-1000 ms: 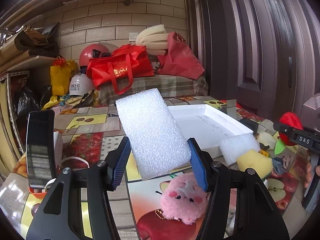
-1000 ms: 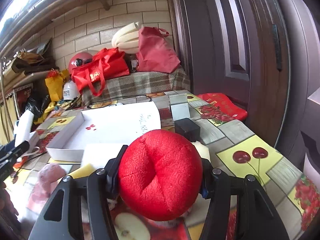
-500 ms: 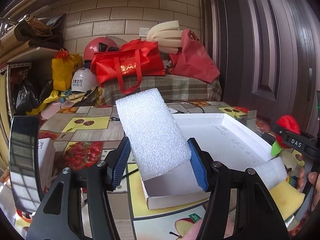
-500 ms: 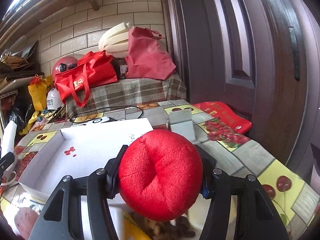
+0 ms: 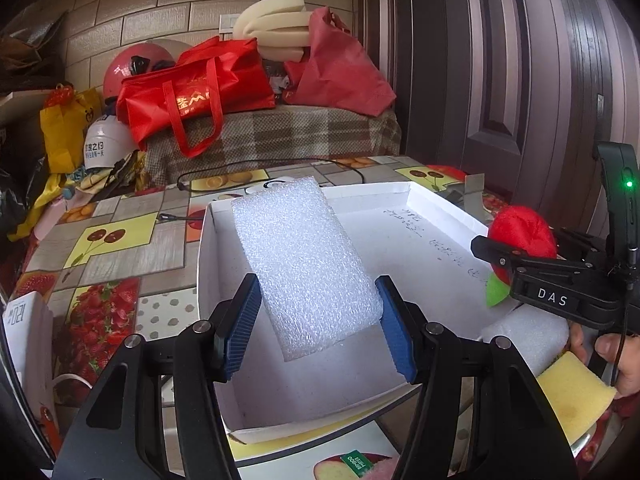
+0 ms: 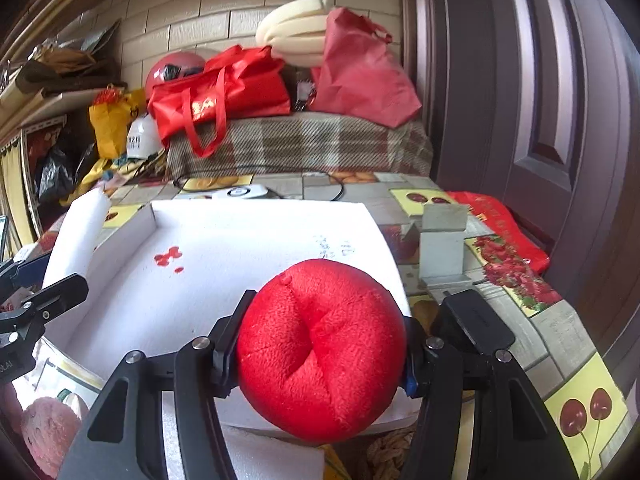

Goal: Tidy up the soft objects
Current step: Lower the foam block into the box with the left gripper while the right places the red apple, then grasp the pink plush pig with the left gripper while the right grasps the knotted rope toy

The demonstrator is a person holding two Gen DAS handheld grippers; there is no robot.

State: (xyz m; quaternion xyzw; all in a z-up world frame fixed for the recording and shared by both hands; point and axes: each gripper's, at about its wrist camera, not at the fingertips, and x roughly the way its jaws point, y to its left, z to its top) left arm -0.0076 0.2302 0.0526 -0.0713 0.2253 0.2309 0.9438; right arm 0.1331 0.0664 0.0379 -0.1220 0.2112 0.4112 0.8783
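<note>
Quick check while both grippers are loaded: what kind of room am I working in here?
Probably a home entryway or storage corner: a dark panelled door, a tiled wall, and a fruit-print oilcloth table backed by helmets and red shopping bags.

The foam sheet [image 5: 308,264] sits between the left tongs [image 5: 318,322], tilted up over the near-left part of the open box [image 5: 436,206], which lies on the tabletop [image 5: 120,240]. To the right, the plush apple [image 5: 520,232] is gripped by the right tongs [image 6: 322,344] at the box's right edge, with a foam block [image 5: 532,336] and a sponge [image 5: 572,396] just beside the box's near-right corner. Behind the box, a cable [image 5: 256,168] runs across the tabletop, and beyond it bags [image 5: 200,88] rest on a covered bench [image 5: 280,132].
</note>
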